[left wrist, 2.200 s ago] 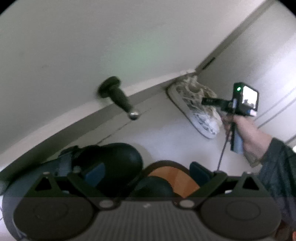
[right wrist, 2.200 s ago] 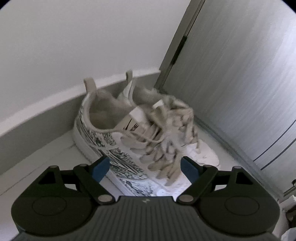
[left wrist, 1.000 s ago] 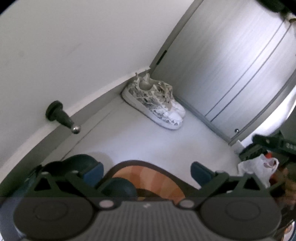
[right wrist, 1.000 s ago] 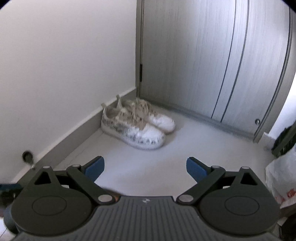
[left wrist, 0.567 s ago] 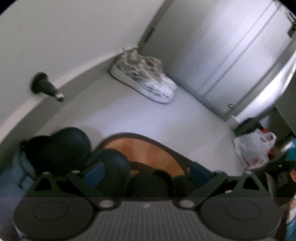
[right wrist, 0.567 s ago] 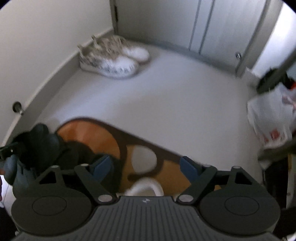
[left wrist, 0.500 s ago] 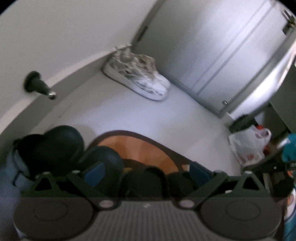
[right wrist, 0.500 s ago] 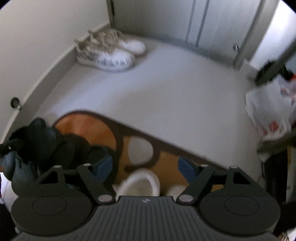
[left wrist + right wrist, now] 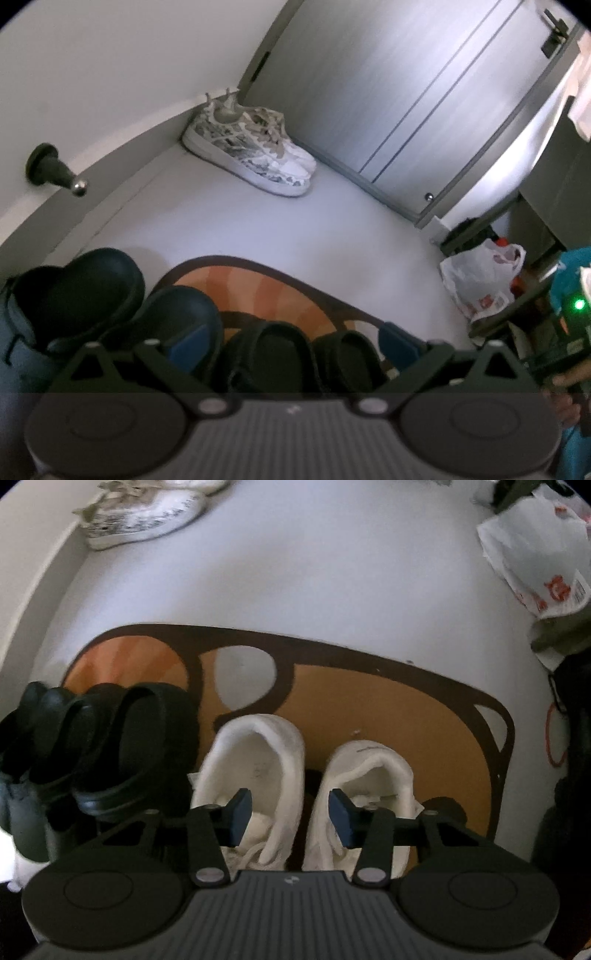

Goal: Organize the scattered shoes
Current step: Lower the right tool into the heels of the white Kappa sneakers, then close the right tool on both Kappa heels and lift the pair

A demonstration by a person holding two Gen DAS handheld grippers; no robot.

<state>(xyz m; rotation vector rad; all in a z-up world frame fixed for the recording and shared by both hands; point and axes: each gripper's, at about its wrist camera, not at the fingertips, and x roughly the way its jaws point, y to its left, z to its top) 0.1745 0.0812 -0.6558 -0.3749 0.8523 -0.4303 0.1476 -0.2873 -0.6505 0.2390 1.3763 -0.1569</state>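
Right gripper point(image 9: 290, 818) half closed over two white sneakers point(image 9: 255, 775) on the orange doormat point(image 9: 388, 716), gripping neither, left gripper point(image 9: 288, 341) wide open and empty above black sandals point(image 9: 269, 354), patterned sneakers point(image 9: 251, 151) paired in the far corner.

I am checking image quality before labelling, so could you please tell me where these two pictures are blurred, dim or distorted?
Left wrist view: strong fisheye bend in the skirting; patterned sneakers sharp, black sandals dim and soft, bright glare at the right edge. Right wrist view: white sneakers fairly sharp, patterned sneakers smeared near the top rim.
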